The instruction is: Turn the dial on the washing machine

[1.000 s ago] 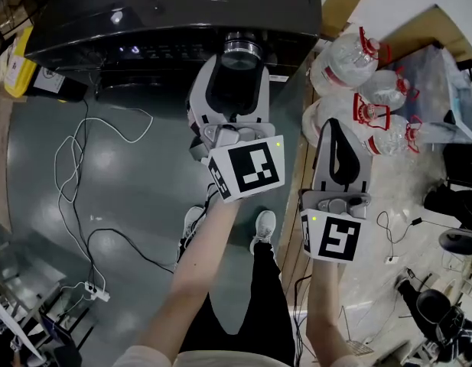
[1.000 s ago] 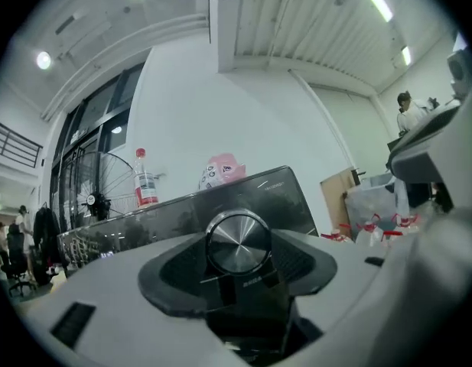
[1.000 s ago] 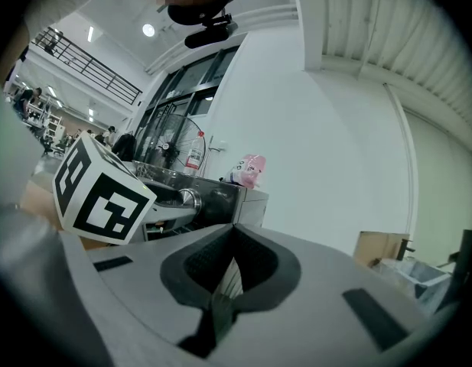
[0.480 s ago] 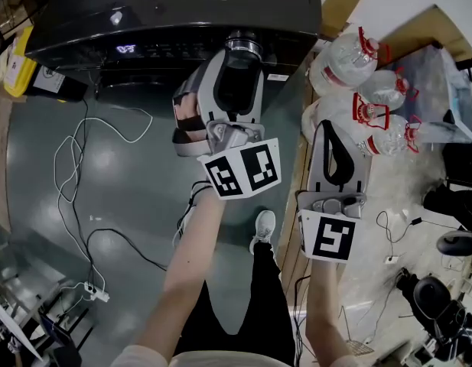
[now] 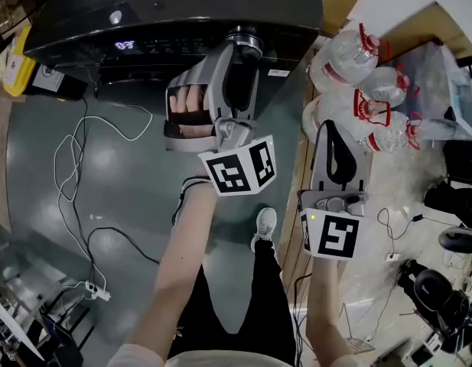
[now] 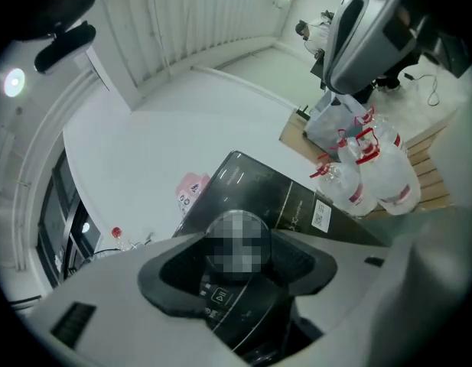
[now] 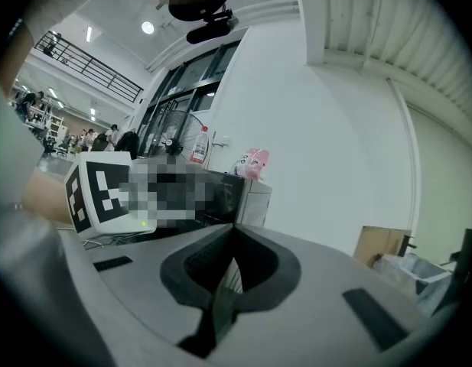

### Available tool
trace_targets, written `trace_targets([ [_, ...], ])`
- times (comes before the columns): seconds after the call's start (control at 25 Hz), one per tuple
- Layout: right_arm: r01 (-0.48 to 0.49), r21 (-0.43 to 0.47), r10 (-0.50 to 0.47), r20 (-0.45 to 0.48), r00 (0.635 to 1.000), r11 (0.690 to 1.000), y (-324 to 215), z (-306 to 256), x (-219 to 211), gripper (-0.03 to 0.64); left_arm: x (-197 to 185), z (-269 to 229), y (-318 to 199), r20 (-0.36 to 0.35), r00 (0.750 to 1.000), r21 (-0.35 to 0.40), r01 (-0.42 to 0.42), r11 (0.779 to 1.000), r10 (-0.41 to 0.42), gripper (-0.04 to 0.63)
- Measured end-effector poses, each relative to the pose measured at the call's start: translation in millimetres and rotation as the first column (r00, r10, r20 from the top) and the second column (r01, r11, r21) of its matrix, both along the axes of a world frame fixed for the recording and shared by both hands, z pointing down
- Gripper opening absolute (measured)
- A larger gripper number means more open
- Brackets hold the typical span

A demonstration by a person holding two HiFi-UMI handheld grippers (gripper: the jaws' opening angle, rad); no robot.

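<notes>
Clasping dial (image 5: 245,34) on front edge of washer (image 5: 174,10) with left gripper (image 5: 242,48), seemingly firmly, though blurred there. Holding right gripper (image 5: 336,128) aside by bottles (image 5: 346,56), 2 jaws pressed together on nothing.

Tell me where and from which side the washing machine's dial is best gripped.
Grip the dial by its round side wall, coming straight at the washing machine's front panel. It is a short cylinder standing out from that panel; the left claw is shut on it this way.
</notes>
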State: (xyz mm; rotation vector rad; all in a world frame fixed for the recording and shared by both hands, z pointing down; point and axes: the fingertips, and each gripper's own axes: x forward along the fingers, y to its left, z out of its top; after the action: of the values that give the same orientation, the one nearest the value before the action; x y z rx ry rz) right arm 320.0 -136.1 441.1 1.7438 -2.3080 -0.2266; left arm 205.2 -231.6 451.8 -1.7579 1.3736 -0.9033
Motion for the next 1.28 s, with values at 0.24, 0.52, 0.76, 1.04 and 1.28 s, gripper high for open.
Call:
trace_targets([
  [0.24, -0.006, 0.0, 0.006, 0.002, 1.0, 1.0, 3.6, 0.2, 1.2, 0.005, -0.2, -0.3, -0.3, 0.011, 1.0, -0.007, 0.0, 1.0, 0.0, 0.261],
  [0.52, -0.017, -0.014, 0.017, 0.005, 1.0, 1.0, 9.2, 2.8, 8.6, 0.005, -7.6, -24.5, 12.7, -0.427, 0.904, -0.054, -0.03, 0.998, 0.004, 0.267],
  [0.76, -0.037, -0.028, 0.039, 0.058, 0.998, 0.999, 8.2, 3.6, 17.4, 0.005, -19.3, -26.8, 8.1, -0.891, 0.438, -0.19, -0.123, 0.974, -0.119, 0.272],
  [1.04, -0.038, -0.035, 0.04, 0.058, 0.998, 0.999, 8.9, 6.6, 19.8, 0.005, -33.1, -17.8, 2.0, -0.965, 0.158, -0.231, -0.118, 0.966, -0.211, 0.272],
  [1.28, -0.034, -0.048, 0.037, 0.056, 0.998, 0.998, 10.0, 10.2, 20.7, 0.005, -29.1, -8.9, -1.7, -0.965, 0.066, -0.26, -0.131, 0.957, -0.253, 0.273],
])
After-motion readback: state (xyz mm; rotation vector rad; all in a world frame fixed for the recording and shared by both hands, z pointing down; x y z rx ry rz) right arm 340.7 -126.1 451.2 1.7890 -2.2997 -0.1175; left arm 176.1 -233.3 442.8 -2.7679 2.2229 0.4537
